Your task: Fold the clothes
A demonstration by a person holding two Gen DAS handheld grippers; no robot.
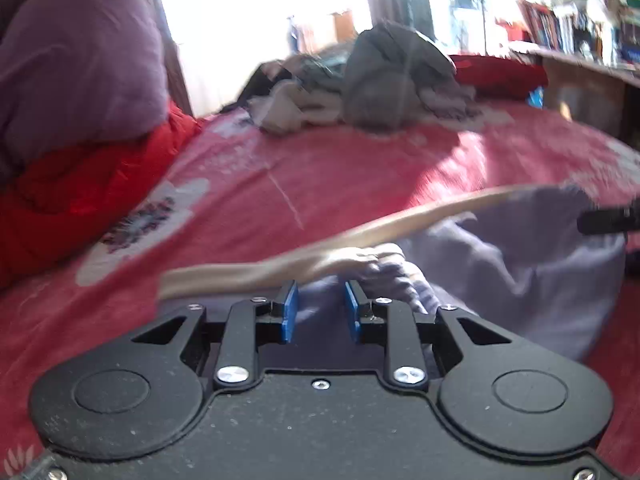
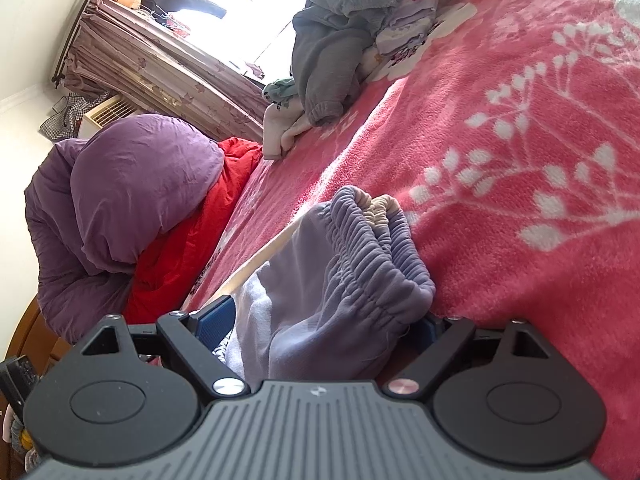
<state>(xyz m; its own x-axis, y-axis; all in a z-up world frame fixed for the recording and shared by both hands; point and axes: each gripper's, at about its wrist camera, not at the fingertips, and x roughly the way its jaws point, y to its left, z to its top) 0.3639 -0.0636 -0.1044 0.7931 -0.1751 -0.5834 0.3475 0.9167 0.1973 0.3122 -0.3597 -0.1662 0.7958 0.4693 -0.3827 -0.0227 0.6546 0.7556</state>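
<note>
Lavender trousers (image 2: 340, 280) with a gathered elastic waistband and a cream lining lie on the red flowered bed cover (image 2: 520, 120), right in front of us. Our right gripper (image 2: 320, 332) stands wide, with the bunched waistband filling the space between its blue pads; the right pad is hidden behind the cloth, so we cannot tell whether the pads press on it. In the left wrist view, which is blurred, our left gripper (image 1: 321, 312) has its blue pads only narrowly apart, with lavender cloth (image 1: 520, 264) showing in the gap; the pads do not appear to touch it. A cream edge of the garment (image 1: 360, 236) stretches across just beyond the pads. Farther along the bed sits a heap of grey clothes (image 2: 332, 48) beside some folded pale pieces (image 2: 404, 28). A purple quilt (image 2: 132, 200) rests on a red one (image 2: 192, 240) at the bed's edge, near the curtained window (image 2: 160, 56).
</note>
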